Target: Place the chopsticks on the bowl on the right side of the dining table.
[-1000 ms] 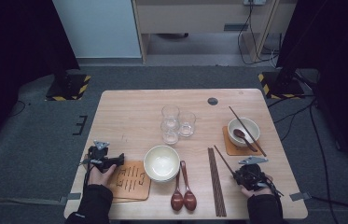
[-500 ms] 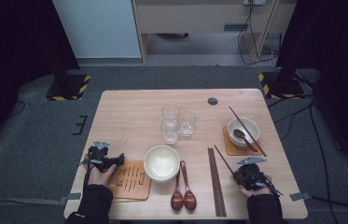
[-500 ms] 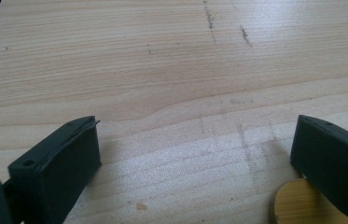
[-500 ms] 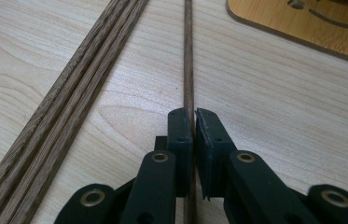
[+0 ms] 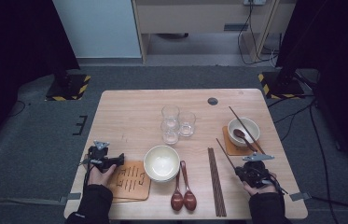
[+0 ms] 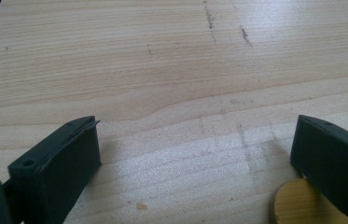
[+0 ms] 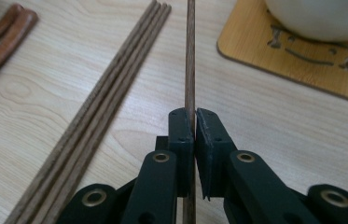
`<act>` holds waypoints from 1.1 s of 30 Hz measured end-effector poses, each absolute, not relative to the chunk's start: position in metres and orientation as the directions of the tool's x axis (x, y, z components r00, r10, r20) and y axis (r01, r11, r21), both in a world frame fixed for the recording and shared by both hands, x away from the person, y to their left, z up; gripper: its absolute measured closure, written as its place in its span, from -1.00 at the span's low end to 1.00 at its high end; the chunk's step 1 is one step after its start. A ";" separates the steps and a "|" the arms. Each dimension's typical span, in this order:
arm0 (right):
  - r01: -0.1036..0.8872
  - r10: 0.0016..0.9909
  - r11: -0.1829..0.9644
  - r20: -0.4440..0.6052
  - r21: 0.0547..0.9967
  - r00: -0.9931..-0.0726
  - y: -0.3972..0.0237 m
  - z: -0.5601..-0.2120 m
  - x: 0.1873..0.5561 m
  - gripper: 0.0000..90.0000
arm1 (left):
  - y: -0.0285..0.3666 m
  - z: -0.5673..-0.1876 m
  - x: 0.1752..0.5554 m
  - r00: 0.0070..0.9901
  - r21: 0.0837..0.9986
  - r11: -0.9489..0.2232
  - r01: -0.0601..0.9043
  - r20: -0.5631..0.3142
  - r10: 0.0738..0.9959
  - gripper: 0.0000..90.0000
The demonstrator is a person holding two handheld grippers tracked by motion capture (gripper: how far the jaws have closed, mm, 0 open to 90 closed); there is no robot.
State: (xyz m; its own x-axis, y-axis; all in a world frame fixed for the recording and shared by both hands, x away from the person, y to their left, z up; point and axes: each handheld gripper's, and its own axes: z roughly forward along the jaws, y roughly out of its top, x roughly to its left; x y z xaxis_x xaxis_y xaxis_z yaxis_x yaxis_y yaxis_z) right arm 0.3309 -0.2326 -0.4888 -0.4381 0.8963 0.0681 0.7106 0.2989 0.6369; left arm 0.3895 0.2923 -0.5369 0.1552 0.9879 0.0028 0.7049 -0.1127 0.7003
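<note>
**Right claw pinches a single chopstick**

Desk: pale wood, both claws low over its near edge.

Left claw: jaws spread wide, nothing between them, bare desk ahead; the corner of a wooden coaster under its right jaw.

Right claw: jaws have just been closing, now clamped on one chopstick, which runs straight ahead from the tips. Bundle of chopsticks lies just left of this claw; coaster with white bowl ahead to its right.

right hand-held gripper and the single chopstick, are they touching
Touching: the right gripper view shows the right hand-held gripper with both jaws clamped against the single chopstick.
</note>
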 end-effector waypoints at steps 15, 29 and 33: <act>0.653 0.887 0.270 0.082 0.708 -0.455 -0.234 -0.463 0.332 0.89 | 0.292 -0.537 0.390 0.155 0.700 -0.113 0.705 0.003 0.988 -0.99; 0.605 0.887 0.227 0.095 0.764 -0.452 -0.238 -0.434 0.332 0.89 | 0.292 -0.537 0.390 0.155 0.700 -0.113 0.705 0.003 0.988 -0.99; 0.594 0.888 0.217 0.097 0.774 -0.450 -0.239 -0.428 0.333 0.89 | 0.292 -0.537 0.390 0.155 0.700 -0.113 0.705 0.003 0.988 -0.99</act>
